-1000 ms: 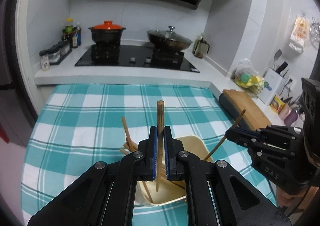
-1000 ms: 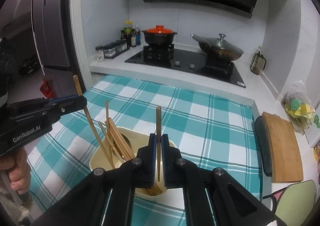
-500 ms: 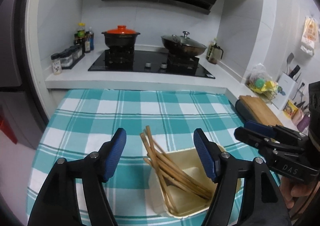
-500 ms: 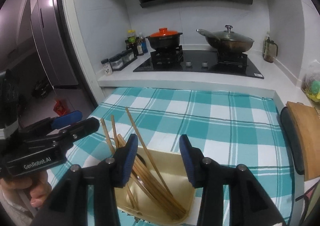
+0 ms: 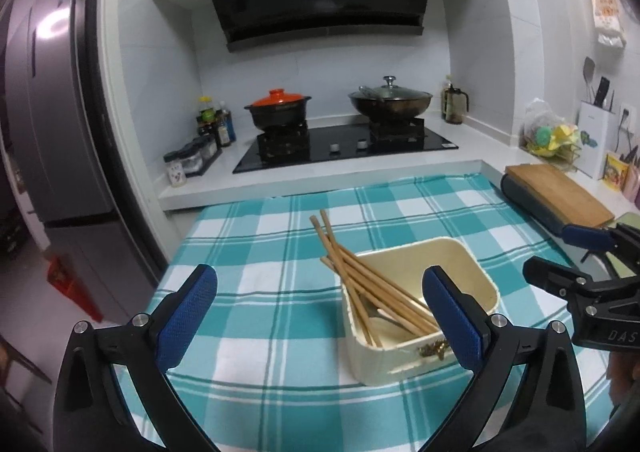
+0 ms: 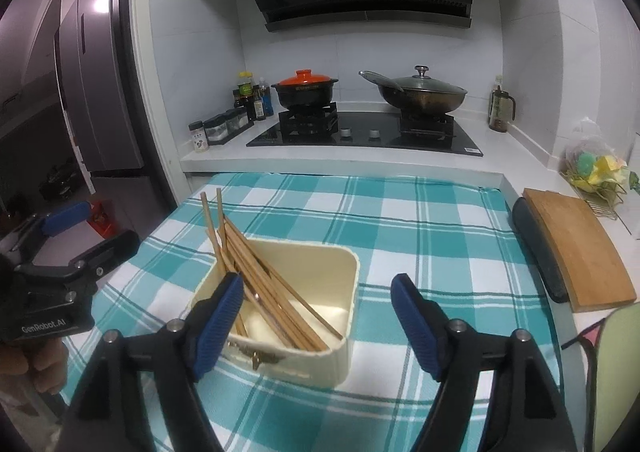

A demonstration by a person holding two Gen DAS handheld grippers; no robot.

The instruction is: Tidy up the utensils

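Observation:
A cream rectangular container (image 5: 478,272) stands on the teal checked tablecloth (image 5: 260,252). Several wooden chopsticks (image 5: 352,268) lie slanted inside it, their ends sticking out over the far left rim. The container (image 6: 344,316) and chopsticks (image 6: 256,276) also show in the right wrist view. My left gripper (image 5: 320,308) is open and empty, pulled back above the container's near left side. My right gripper (image 6: 316,312) is open and empty, held above the container's near edge. Each gripper shows at the edge of the other's view: the right one (image 5: 576,256), the left one (image 6: 76,236).
A stove with an orange-lidded pot (image 5: 278,111) and a lidded wok (image 5: 390,99) lies behind the table. Spice jars (image 5: 192,159) stand at the counter's left. A wooden cutting board (image 5: 556,191) lies at the right. A fridge (image 5: 48,131) stands at the left.
Both grippers were shut on upright chopsticks a second ago. They opened, the chopsticks dropped into the container, and both grippers have since drawn back and up.

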